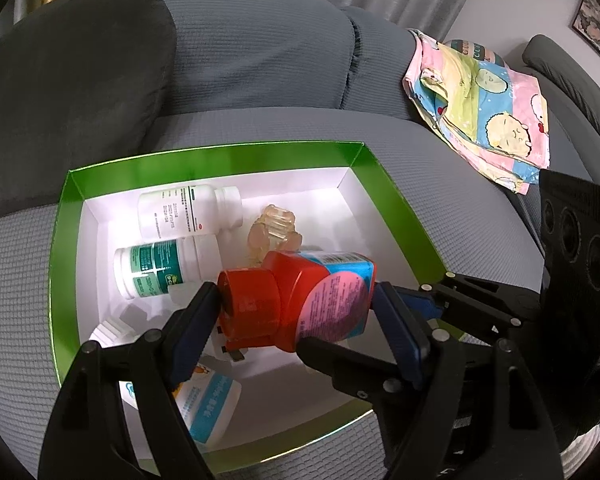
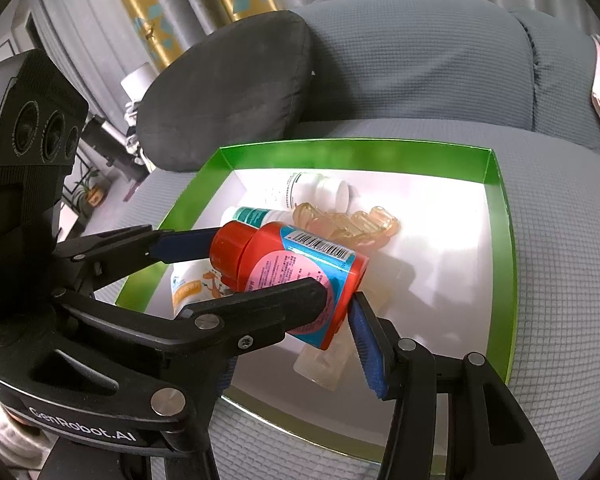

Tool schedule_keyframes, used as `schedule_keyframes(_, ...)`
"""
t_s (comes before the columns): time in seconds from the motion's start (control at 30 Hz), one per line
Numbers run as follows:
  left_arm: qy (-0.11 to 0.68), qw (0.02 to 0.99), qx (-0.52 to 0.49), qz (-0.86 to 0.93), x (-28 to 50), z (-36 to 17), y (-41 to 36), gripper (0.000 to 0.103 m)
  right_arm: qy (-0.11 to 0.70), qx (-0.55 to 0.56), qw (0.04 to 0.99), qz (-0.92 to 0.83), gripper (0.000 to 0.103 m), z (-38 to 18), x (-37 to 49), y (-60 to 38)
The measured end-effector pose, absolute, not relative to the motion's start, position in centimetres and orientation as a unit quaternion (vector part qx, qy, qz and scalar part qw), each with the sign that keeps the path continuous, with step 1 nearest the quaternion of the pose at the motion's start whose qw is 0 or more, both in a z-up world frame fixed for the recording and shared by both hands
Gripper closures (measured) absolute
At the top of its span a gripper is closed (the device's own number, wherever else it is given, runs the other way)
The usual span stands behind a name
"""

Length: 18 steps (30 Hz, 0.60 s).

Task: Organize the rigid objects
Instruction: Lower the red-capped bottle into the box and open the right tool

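Note:
A red bottle (image 1: 300, 300) with a red cap and a pink and blue label is held lengthwise above a green box (image 1: 216, 152) on the sofa. My left gripper (image 1: 296, 304) is shut on the red bottle, one finger on the cap, the other on the base. In the right wrist view the red bottle (image 2: 292, 272) sits between the fingers of my right gripper (image 2: 336, 304); a gap shows beside the right blue pad (image 2: 366, 344), so its grip is unclear. The left gripper's finger (image 2: 180, 244) touches the cap.
In the box lie two white pill bottles (image 1: 180, 212) (image 1: 160, 268), a blister pack of amber capsules (image 1: 274, 232), a white bottle with blue print (image 1: 208, 408) and small white items. A dark cushion (image 1: 72, 92) sits behind, a colourful cloth (image 1: 484, 112) to the right.

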<state>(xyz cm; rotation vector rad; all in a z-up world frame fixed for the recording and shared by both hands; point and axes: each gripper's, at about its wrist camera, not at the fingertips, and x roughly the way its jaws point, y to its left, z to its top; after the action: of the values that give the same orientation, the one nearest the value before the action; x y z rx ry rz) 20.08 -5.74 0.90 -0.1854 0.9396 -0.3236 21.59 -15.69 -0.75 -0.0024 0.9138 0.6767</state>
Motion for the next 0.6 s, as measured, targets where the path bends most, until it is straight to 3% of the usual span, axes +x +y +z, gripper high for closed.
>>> schedule_keyframes(0.53, 0.452, 0.877, -0.076, -0.141, 19.54, 1.30, -5.79, 0.023, 0.449, -0.033, 0.843, 0.294, 0.049, -0.59, 21.36, -14.96)
schedule_keyframes(0.6, 0.450, 0.879, -0.074, -0.139, 19.47, 1.44, -5.69, 0.021, 0.452, -0.037, 0.844, 0.287, 0.041, -0.68, 21.36, -15.01)
